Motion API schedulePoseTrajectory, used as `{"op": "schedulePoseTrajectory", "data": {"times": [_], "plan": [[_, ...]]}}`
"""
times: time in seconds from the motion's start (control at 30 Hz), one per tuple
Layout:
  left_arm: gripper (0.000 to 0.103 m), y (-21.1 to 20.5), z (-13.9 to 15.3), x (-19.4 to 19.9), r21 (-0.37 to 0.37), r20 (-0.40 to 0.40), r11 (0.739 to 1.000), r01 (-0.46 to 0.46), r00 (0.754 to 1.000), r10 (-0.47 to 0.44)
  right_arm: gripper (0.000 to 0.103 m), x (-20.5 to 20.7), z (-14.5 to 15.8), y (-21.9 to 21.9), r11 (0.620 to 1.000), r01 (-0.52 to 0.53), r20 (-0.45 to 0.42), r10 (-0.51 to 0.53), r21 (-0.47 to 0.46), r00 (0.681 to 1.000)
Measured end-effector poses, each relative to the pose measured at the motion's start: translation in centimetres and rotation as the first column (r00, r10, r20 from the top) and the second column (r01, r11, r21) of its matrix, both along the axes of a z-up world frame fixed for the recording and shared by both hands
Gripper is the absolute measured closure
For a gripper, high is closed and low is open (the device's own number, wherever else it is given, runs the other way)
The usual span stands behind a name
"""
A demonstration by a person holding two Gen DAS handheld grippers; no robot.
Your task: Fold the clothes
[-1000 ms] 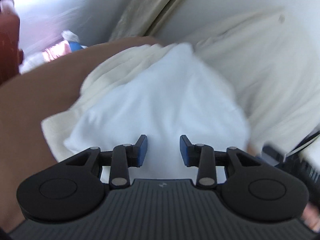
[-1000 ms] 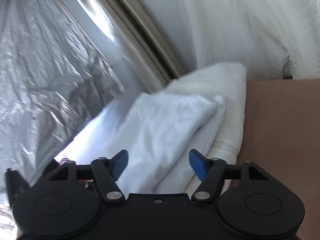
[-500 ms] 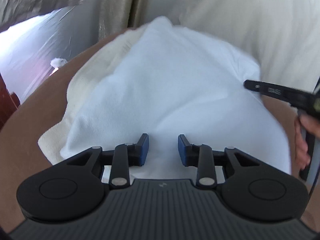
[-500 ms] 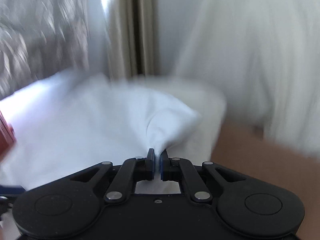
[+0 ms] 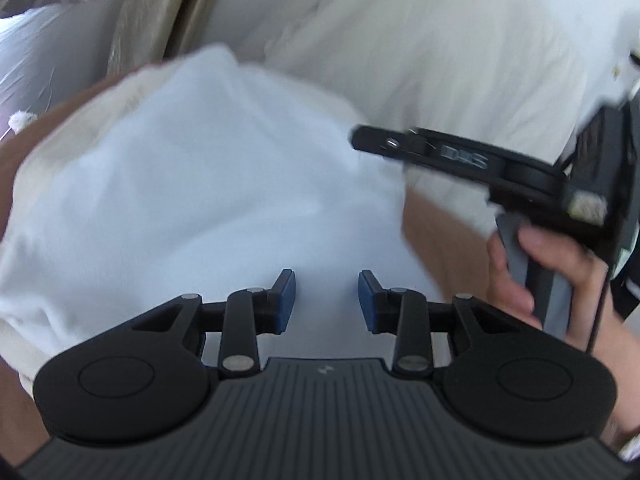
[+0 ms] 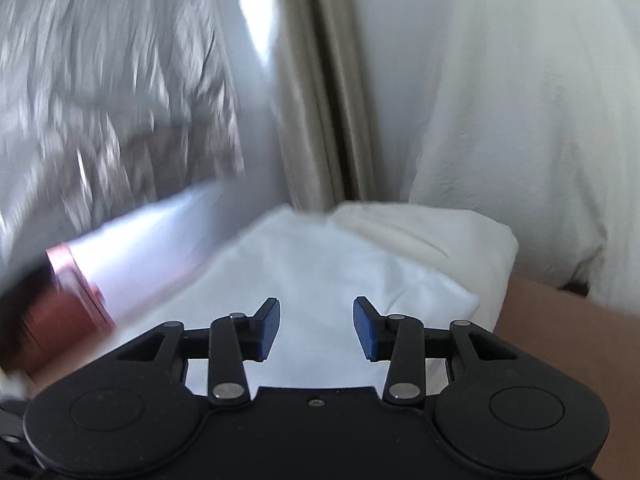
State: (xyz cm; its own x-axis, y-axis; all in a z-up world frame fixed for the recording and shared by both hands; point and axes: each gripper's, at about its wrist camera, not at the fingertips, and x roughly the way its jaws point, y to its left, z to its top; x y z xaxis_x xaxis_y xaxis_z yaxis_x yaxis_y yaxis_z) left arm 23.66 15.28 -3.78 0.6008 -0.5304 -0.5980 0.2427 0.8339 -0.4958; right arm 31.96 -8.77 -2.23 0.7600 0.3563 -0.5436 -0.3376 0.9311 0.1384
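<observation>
As both hover, white garment [image 5: 208,200] under left claw [image 5: 327,300], right claw [image 6: 316,326] opening, neither gripping.

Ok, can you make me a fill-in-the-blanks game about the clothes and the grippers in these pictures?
1. The folded garment on top of the pile is ____ in colour.
2. The pads on the left hand-held gripper are ____ in colour.
3. The pile lies on a ____ surface.
4. Between the fingers of the right hand-held gripper, which are opening, the cloth is not ____.

Missing words: white; blue; brown; pinched
</observation>
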Motion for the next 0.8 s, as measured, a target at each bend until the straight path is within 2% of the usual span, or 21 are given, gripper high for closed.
{"op": "schedulePoseTrajectory", "data": {"times": [0.07, 0.13, 0.2, 0.3, 0.37, 0.47, 0.53, 0.6, 0.67, 0.7, 0.8], "plan": [[0.068, -0.1, -0.1, 0.0, 0.027, -0.003, 1.0, 0.014, 1.0, -0.013, 0.058, 1.1, -2.0, 0.2, 0.997, 0.02, -0.048, -0.024, -0.081, 0.999], [0.067, 0.3, -0.2, 0.4, 0.042, 0.001, 0.999, 0.005, 1.0, -0.005, 0.058, 1.5, -4.1, -0.8, 0.991, 0.056, -0.065, -0.065, -0.124, 0.996], [0.067, 0.5, -0.5, 0.3, 0.046, -0.011, 0.999, -0.006, 1.0, 0.006, 0.058, 1.4, -5.0, -1.5, 0.992, 0.058, -0.043, -0.063, -0.115, 0.997], [0.066, 0.4, -0.6, 0.2, 0.071, -0.013, 0.997, -0.01, 1.0, 0.011, 0.057, 0.0, -5.0, -2.2, 0.99, 0.099, -0.046, -0.104, -0.098, 0.993], [0.063, -0.6, -0.3, -0.2, 0.133, 0.002, 0.991, -0.019, 1.0, 0.019, 0.049, -1.6, -4.6, -1.8, 0.984, 0.119, -0.036, -0.125, -0.131, 0.992], [0.062, -2.1, 1.0, -1.6, 0.236, 0.04, 0.97, -0.054, 0.998, 0.046, 0.049, -5.0, -3.0, -1.2, 0.979, 0.108, -0.021, -0.113, -0.174, 0.993], [0.059, -3.0, 2.6, -2.8, 0.296, 0.084, 0.951, -0.084, 0.995, 0.062, 0.049, -7.8, -1.8, -1.8, 0.984, 0.099, -0.022, -0.104, -0.146, 0.994], [0.051, -3.4, 5.0, -4.5, 0.292, 0.152, 0.949, -0.121, 0.985, 0.079, 0.048, -11.0, -0.6, -2.9, 0.991, 0.105, -0.031, -0.107, -0.082, 0.994], [0.039, -3.7, 7.3, -6.4, 0.266, 0.19, 0.948, -0.173, 0.974, 0.124, 0.047, -13.9, 0.7, -4.0, 0.993, 0.116, -0.043, -0.117, -0.016, 0.992], [0.037, -3.9, 8.2, -7.3, 0.257, 0.2, 0.948, -0.188, 0.97, 0.138, 0.047, -15.4, 1.4, -4.6, 0.993, 0.121, -0.048, -0.121, 0.01, 0.992], [0.029, -5.3, 10.3, -10.0, 0.302, 0.217, 0.93, -0.209, 0.965, 0.147, 0.044, -19.2, 3.4, -6.1, 0.988, 0.149, -0.051, -0.147, 0.049, 0.988]]}}
